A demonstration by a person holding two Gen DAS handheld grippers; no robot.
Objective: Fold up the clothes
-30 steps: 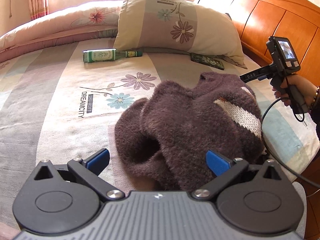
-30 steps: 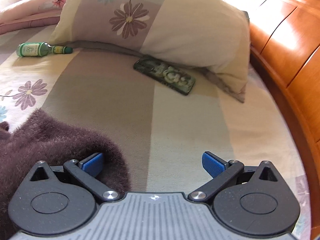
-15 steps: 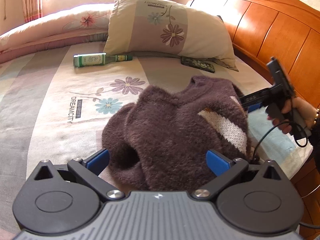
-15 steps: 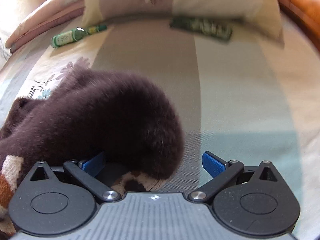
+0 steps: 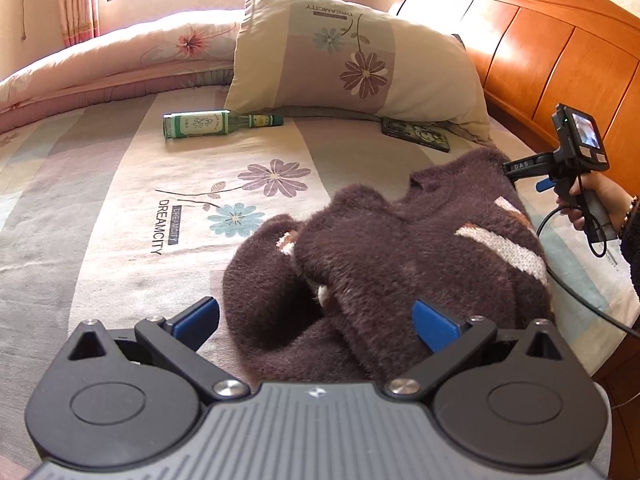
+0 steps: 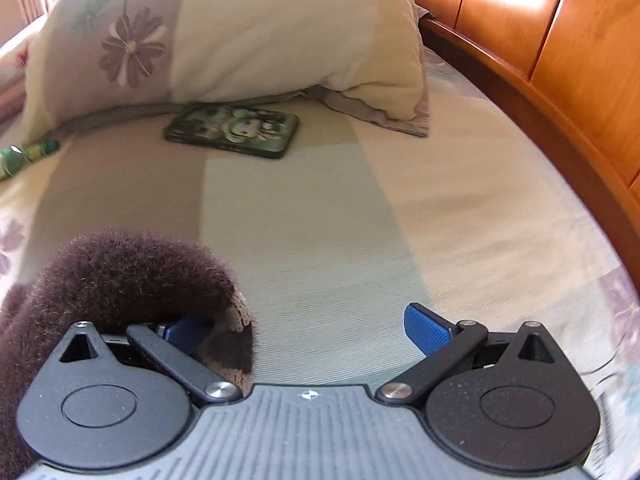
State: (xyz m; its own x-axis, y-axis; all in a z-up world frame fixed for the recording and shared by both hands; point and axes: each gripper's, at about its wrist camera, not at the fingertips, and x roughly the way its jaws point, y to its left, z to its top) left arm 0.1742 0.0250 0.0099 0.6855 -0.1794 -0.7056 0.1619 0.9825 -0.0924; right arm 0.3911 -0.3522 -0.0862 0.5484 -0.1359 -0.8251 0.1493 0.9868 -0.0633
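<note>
Since half a second ago the right gripper (image 6: pixel 308 328) has swung away from the heap: its camera then looked over the top of the sweater, and now it looks across bare sheet toward the pillow, with only a fuzzy edge of the knit at its lower left. The left gripper (image 5: pixel 316 320) has drawn back a little, and the sweater sits further right in its view.

From the left of the left wrist view, a folded floral quilt (image 5: pixel 120 56) lies along the far edge of the bed under the window. A green glass bottle (image 5: pixel 208 124) lies on its side on the striped floral bedsheet (image 5: pixel 100 220). Beside it a flower-print pillow (image 5: pixel 352 56) leans at the wooden headboard (image 5: pixel 560 52), and a phone in a cartoon-print case (image 5: pixel 416 135) lies flat just in front of the pillow.

The dark purple fuzzy sweater (image 5: pixel 400 256), with white and brown patches, lies crumpled on the sheet, its near folds between the left gripper's fingers, which stand wide apart and grip nothing. At far right a hand (image 5: pixel 592 200) holds the right gripper by its handle just past the sweater's right edge. Its fingers are also spread wide; the sweater's edge drapes over the left blue pad (image 6: pixel 184 330), and the right pad is over bare sheet.
</note>
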